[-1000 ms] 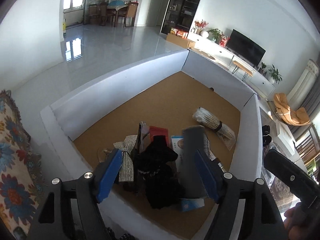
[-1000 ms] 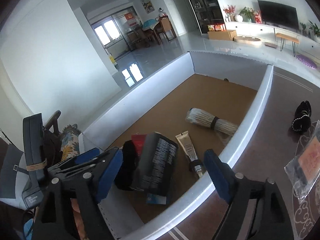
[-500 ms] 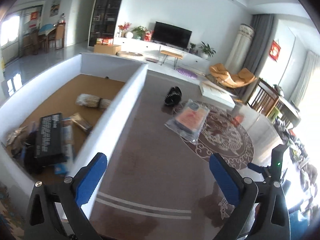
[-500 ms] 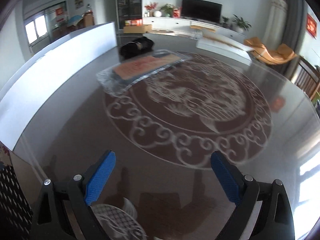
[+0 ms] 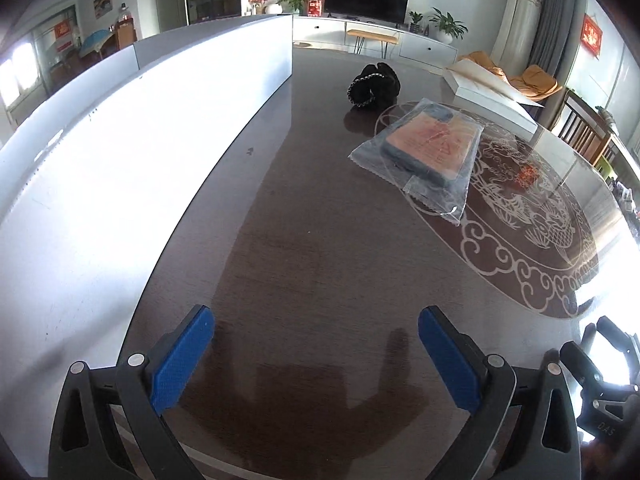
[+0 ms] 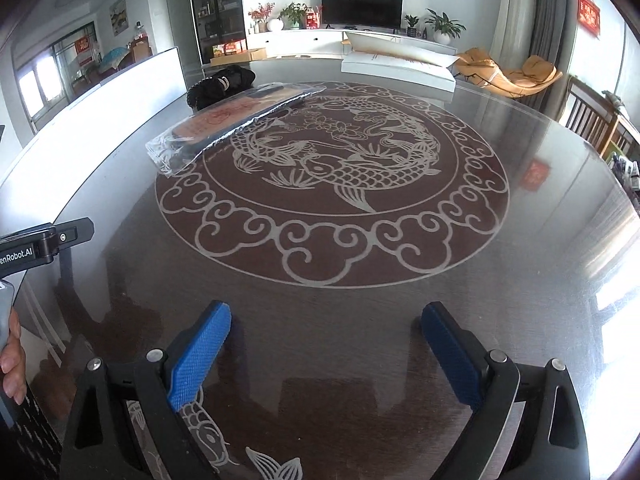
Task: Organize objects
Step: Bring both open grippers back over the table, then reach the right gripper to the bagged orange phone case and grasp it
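- Left gripper (image 5: 316,356) hangs low over the dark table (image 5: 320,264), its two blue pads wide apart and nothing between them.
- Right gripper (image 6: 326,352) is also spread wide and empty, low above the table near the edge of the round fish pattern (image 6: 332,184).
- On the left side of the left wrist view the white wall of the box (image 5: 120,152) runs along the table; its inside is hidden from here.
- A clear plastic bag (image 5: 424,152) with a flat orange and dark item inside lies on the table, ahead of the left gripper and a little to the right, partly over the rim of the pattern.
- Just behind the bag, farther from both grippers, a black bundle (image 5: 374,86) with a light dotted trim rests on the table; whether it touches the bag I cannot tell.
- At the far side of the table lies a flat white box (image 6: 398,66).
- In the right wrist view, the left tool's body and the fingers (image 6: 12,360) of the person's hand show at the left edge.
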Action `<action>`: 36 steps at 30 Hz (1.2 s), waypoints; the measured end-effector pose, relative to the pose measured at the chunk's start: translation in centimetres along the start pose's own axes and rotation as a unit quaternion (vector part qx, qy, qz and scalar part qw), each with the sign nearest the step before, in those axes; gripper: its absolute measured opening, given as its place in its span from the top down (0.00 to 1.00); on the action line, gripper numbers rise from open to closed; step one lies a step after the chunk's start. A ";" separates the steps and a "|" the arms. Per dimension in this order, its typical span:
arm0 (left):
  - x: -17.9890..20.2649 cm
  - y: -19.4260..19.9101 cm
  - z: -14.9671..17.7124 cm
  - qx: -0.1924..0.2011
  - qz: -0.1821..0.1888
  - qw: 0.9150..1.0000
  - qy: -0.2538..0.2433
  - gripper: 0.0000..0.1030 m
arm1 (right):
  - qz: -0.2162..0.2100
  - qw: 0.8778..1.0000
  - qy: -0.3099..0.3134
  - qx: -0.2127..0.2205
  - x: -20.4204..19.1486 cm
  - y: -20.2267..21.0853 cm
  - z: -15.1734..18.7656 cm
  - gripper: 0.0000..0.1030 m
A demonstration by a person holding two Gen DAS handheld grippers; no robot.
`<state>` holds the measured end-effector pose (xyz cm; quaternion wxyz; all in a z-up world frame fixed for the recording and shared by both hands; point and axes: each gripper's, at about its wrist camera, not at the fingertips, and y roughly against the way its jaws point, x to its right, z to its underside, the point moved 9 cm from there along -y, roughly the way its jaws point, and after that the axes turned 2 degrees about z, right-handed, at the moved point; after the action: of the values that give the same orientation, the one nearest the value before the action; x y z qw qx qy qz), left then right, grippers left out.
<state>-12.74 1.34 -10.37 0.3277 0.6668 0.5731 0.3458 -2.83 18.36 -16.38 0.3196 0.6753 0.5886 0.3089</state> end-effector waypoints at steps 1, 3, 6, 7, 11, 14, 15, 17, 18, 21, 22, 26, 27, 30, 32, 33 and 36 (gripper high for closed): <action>-0.2 -0.1 0.1 -0.003 -0.001 1.000 0.005 0.00 | 0.003 1.000 0.001 0.000 0.0 0.0 0.0 0.03; -0.7 0.0 0.3 -0.003 -0.013 1.000 0.007 0.00 | 0.003 1.000 -0.004 -0.004 0.2 -0.3 0.1 0.01; -0.5 -0.3 0.5 -0.006 -0.028 1.000 -0.006 0.00 | 0.005 1.000 -0.005 -0.006 0.3 -0.3 0.1 0.00; -0.3 -0.3 0.5 -0.004 -0.033 0.999 -0.012 0.00 | 0.004 1.000 -0.006 -0.006 0.3 -0.3 0.1 0.00; -0.4 -0.3 0.5 -0.002 -0.031 0.999 -0.011 0.00 | 0.004 1.000 -0.006 -0.006 0.3 -0.3 0.2 0.00; -0.4 -0.3 0.5 0.003 -0.031 0.999 -0.012 0.00 | 0.004 1.000 -0.006 -0.006 0.3 -0.3 0.2 0.00; -0.4 -0.2 0.5 0.004 -0.031 0.999 -0.012 0.00 | 0.004 1.000 -0.006 -0.006 0.3 -0.3 0.2 0.00; -0.4 -0.2 0.5 0.005 -0.031 0.999 -0.012 0.00 | 0.004 1.000 -0.006 -0.006 0.3 -0.3 0.2 0.00; -0.3 -0.1 0.5 0.006 -0.031 0.999 -0.012 0.00 | 0.004 1.000 -0.006 -0.006 0.3 -0.3 0.2 0.00; -0.3 -0.1 0.5 0.007 -0.031 0.999 -0.012 0.00 | 0.004 1.000 -0.006 -0.006 0.3 -0.3 0.2 0.00; -0.3 -0.1 0.5 0.007 -0.031 0.999 -0.012 0.00 | 0.004 1.000 -0.006 -0.006 0.3 -0.3 0.2 0.00; -0.3 -0.1 0.5 0.007 -0.030 0.999 -0.012 0.00 | -0.001 1.000 -0.002 -0.015 0.1 -0.6 -0.3 0.00; -0.3 -0.1 0.5 0.007 -0.030 0.999 -0.012 0.00 | -0.006 1.000 0.003 -0.022 -0.2 -1.1 -0.9 0.00; -0.4 -0.1 0.4 0.007 -0.029 0.999 -0.012 0.00 | -0.050 0.998 -0.015 -0.043 -1.3 -2.8 -4.3 0.00; -0.4 -0.1 0.4 0.007 -0.029 0.999 -0.012 0.00 | -0.072 0.996 -0.041 -0.036 -2.2 -4.0 -8.3 0.00; -0.4 -0.1 0.4 0.007 -0.029 0.999 -0.012 0.00 | -0.072 0.996 -0.049 -0.036 -2.6 -4.9 -10.4 0.00; -0.3 -0.2 0.4 0.007 -0.029 0.999 -0.012 0.00 | -0.060 0.994 -0.080 -0.049 -4.1 -8.5 -16.2 0.00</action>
<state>-12.51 1.00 -10.75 0.3399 0.6564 0.5904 0.3240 -21.22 16.25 -13.48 0.4158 0.6450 0.5849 0.2625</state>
